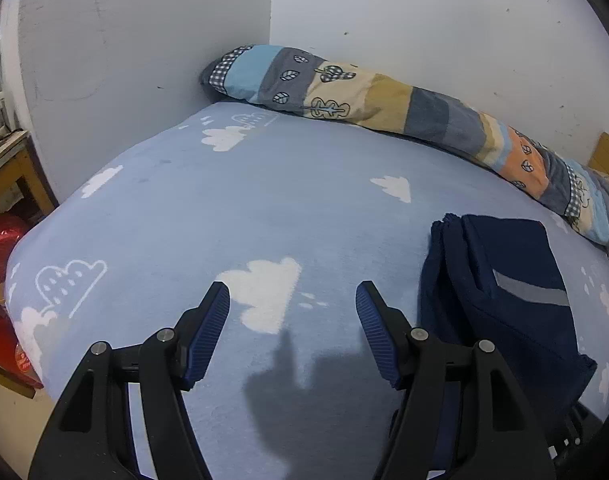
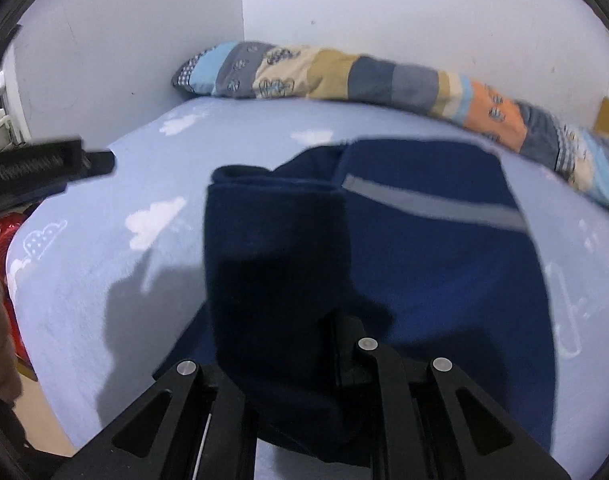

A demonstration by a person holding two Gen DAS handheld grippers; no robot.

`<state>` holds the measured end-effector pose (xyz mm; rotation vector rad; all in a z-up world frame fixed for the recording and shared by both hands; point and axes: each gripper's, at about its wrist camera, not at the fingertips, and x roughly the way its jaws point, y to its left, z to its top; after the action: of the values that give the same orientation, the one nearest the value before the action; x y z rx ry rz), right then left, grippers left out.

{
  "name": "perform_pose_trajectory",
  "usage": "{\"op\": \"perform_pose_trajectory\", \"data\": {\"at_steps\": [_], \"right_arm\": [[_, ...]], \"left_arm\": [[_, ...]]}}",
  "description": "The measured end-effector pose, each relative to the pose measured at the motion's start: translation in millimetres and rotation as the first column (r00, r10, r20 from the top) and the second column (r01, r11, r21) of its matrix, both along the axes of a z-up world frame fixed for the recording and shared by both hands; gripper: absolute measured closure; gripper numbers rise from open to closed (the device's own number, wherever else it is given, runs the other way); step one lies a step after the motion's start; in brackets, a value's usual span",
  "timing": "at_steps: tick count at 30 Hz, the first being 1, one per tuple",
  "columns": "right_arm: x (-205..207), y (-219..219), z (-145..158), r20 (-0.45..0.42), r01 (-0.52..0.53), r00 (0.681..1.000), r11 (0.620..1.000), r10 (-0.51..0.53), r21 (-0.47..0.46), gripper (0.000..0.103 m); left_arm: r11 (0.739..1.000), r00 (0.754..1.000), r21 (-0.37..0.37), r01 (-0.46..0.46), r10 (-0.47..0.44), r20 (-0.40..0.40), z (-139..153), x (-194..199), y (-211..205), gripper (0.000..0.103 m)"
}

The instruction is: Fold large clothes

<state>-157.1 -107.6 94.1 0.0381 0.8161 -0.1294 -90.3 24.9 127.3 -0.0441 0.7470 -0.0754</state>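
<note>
Navy garment (image 2: 424, 264) — grey-striped, folded — drapes from the clamped right tool (image 2: 304, 320); left tool (image 1: 292, 300) gapes empty.

No readable text anywhere in either view; the red packaging (image 1: 2, 280) at the left edge carries a small round label, too blurred to read.

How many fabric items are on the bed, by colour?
Navy blue: 1, the folded garment with a grey stripe.
Multicoloured patchwork: 1, the rolled quilt along the wall.
Light blue: 1, the cloud-print sheet under both.
Total: 3
</note>
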Motion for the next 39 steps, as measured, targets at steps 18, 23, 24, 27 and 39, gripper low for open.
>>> {"op": "perform_pose_trajectory", "data": {"at_steps": [18,23,24,27,39], "right_arm": [[-102.8,-48.7,40.0,0.109,-0.222,0.973,0.952,0.203,0.211,0.053],[-114.0,-136.6,38.7,0.089,0.041,0.994,0.984,-0.058,0.176,0.084],[-117.0,-146.0,31.5,0.081,0.065,0.993,0.979,-0.082,0.192,0.084],[-107.4,-141.8,7.8,0.036,0.057,0.997,0.972,-0.067,0.228,0.084],[-82.5,-158.8,4.8,-0.02,0.011,1.0,0.928,-0.003,0.373,0.079]], "left_arm": [[0.98,0.982,-0.071,0.187,-0.184,0.044,5.7,-20.9,-21.4,0.038],[0.899,0.908,-0.139,0.416,-0.418,0.017,-2.2,-37.1,-75.1,0.038],[0.879,0.891,-0.164,0.447,-0.453,-0.001,-7.1,-38.6,-84.4,0.038],[0.853,0.856,-0.155,0.498,-0.512,-0.07,-26.5,-39.4,-110.7,0.038],[0.907,0.899,-0.055,0.417,-0.421,-0.121,-42.7,-20.9,-123.2,0.038]]}}
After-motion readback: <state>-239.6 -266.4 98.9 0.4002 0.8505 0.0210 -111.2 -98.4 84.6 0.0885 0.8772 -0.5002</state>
